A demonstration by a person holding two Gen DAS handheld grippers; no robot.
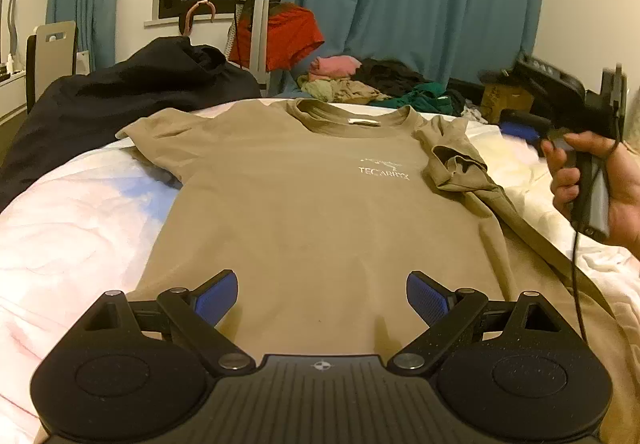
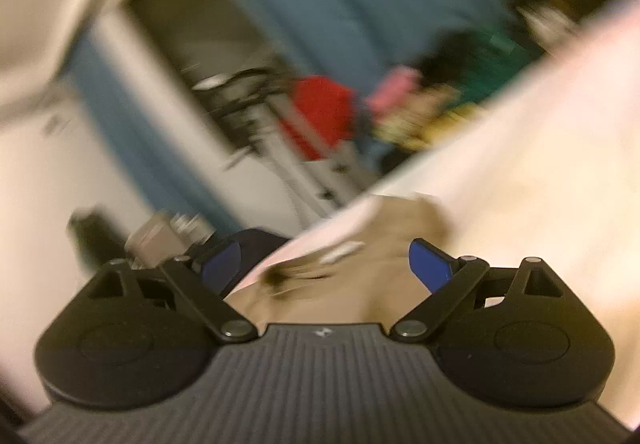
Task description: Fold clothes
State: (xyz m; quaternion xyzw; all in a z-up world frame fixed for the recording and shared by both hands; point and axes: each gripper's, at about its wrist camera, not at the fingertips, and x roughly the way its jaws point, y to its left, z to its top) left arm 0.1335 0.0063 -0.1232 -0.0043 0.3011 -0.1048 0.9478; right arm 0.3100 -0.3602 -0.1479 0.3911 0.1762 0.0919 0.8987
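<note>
My left gripper point(image 1: 322, 298) hangs over the shirt's hem, jaws spread wide and holding nothing. The shirt point(image 1: 320, 212) lies face up on the bed point(image 1: 68, 228), collar point(image 1: 354, 120) at 12 o'clock, hem at 6 o'clock under me. Its sleeve point(image 1: 456, 164) at 2 o'clock is rumpled back onto the chest, and the side edge below it is doubled over.

I judge the step is smoothing before the first fold. To do it well I'd pull that sleeve out flat toward 3 o'clock, pinching only the top layer, so no crease gets folded in.

My right gripper point(image 2: 324, 264) is also wide open and empty, aimed near the collar, though its view is smeared by motion. I can't tell how close it sits to the cloth. The hem is hidden behind my left tool, and the shirt's side at 4 o'clock is cut off
</note>
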